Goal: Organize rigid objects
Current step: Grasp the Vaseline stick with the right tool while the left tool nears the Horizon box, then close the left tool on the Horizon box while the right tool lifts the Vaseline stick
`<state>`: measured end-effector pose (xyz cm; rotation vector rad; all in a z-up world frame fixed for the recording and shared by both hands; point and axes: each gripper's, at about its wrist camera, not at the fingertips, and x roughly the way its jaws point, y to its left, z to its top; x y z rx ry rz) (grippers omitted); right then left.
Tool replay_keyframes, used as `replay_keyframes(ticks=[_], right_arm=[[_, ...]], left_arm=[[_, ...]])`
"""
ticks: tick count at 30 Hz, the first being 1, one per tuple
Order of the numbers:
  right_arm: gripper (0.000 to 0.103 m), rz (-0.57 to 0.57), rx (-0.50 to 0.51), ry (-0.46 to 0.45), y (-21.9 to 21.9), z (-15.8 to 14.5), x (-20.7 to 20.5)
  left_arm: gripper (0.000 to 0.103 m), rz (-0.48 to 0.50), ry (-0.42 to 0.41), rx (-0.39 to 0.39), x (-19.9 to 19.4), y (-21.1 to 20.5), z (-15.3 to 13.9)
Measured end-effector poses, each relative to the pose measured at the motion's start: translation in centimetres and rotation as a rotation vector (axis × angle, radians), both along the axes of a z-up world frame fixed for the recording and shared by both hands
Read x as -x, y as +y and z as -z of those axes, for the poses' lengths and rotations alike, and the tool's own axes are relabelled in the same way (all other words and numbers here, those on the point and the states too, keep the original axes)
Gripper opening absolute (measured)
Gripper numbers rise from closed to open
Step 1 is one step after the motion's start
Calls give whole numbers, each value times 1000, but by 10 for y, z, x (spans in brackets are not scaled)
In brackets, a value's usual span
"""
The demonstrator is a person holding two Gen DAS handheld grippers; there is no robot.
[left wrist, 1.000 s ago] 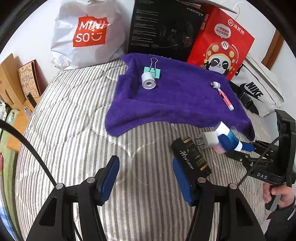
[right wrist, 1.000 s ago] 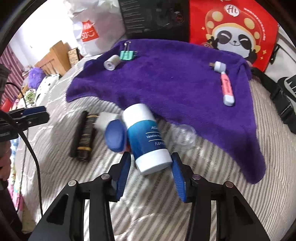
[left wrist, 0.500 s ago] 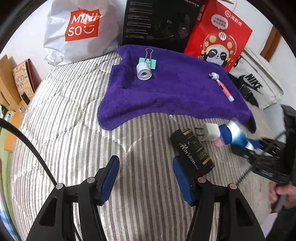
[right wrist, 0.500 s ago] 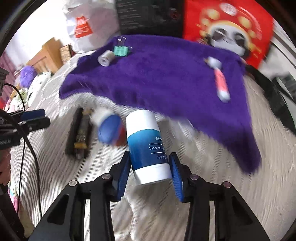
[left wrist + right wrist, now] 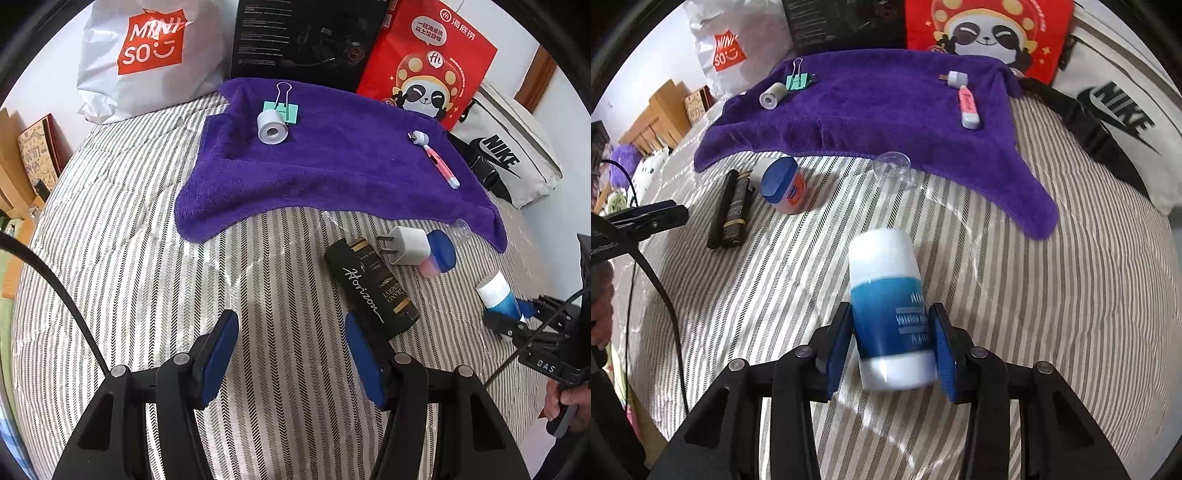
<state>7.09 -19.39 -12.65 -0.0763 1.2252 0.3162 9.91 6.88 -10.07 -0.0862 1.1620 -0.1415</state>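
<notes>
My right gripper (image 5: 891, 341) is shut on a blue-and-white Vaseline bottle (image 5: 888, 302), held above the striped bed; it shows in the left wrist view (image 5: 498, 293) too. My left gripper (image 5: 291, 350) is open and empty over the bed, its right finger beside a black Horizon box (image 5: 371, 286). A white charger plug (image 5: 408, 245), a blue-lidded jar (image 5: 783, 184) and a clear cap (image 5: 892, 164) lie near the purple towel (image 5: 332, 166). On the towel are a tape roll (image 5: 272, 127), a green binder clip (image 5: 282, 109) and a pink pen-like item (image 5: 441, 166).
A white Miniso bag (image 5: 147, 55), a black carton (image 5: 306, 37), a red panda bag (image 5: 424, 66) and a Nike bag (image 5: 509, 155) line the back of the bed. Wooden furniture (image 5: 22, 170) stands at the left.
My right gripper has lifted the Vaseline bottle and pulled it back from the jar and plug toward the near right. My left gripper stays open, its view shifted slightly.
</notes>
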Motion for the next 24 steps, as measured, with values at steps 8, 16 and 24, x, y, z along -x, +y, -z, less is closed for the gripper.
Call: replay_keyframes(ticks=[8, 16, 24], right_arm=[[38, -8, -5, 5, 1, -1, 8], [39, -9, 26, -43, 6, 1, 13], [40, 7, 11, -93, 4, 1, 21]], left_arm=[[58, -4, 11, -1, 0, 1, -1], [58, -9, -9, -8, 3, -4, -2], [58, 14, -58, -40, 12, -15, 8]])
